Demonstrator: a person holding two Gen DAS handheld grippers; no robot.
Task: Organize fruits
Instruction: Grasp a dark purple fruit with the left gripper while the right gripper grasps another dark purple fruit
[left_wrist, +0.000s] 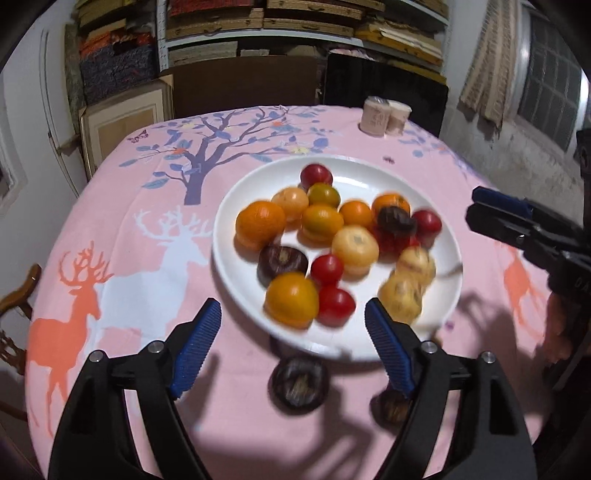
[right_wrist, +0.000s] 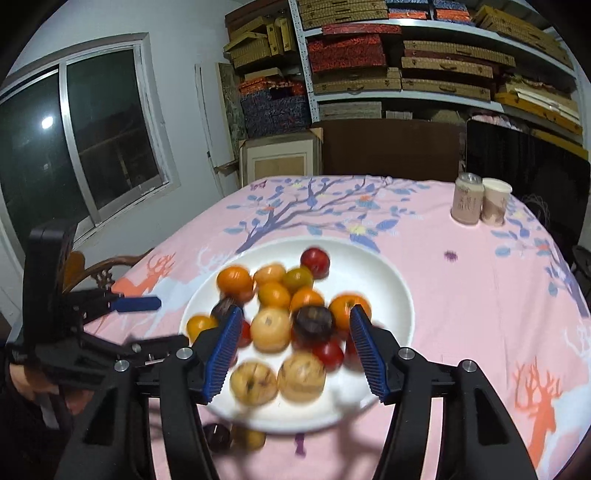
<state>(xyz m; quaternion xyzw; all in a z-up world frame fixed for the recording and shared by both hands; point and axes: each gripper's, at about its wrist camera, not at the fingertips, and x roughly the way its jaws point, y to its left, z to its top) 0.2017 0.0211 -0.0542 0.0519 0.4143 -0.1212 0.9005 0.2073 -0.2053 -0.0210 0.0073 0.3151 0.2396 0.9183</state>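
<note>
— Several small round fruits sit heaped on our white plate (left_wrist: 236, 258); in the left wrist view our left gripper (left_wrist: 293, 325) hangs spread and empty at its near rim. One dark fruit (left_wrist: 300, 382) lies off the plate on the pink tablecloth (left_wrist: 147, 302).

— We judge them light, smooth, prone to rolling; we should pinch across the widest part, gently.

— From the right wrist, our right gripper (right_wrist: 295, 347) is parted over the pile, clasping nothing. The yellow fruits (right_wrist: 301, 376) look soft-skinned.

A white plate (left_wrist: 236, 258) heaped with fruits (left_wrist: 321, 236) sits beyond the gaping left hand-held gripper (left_wrist: 293, 321).
</note>
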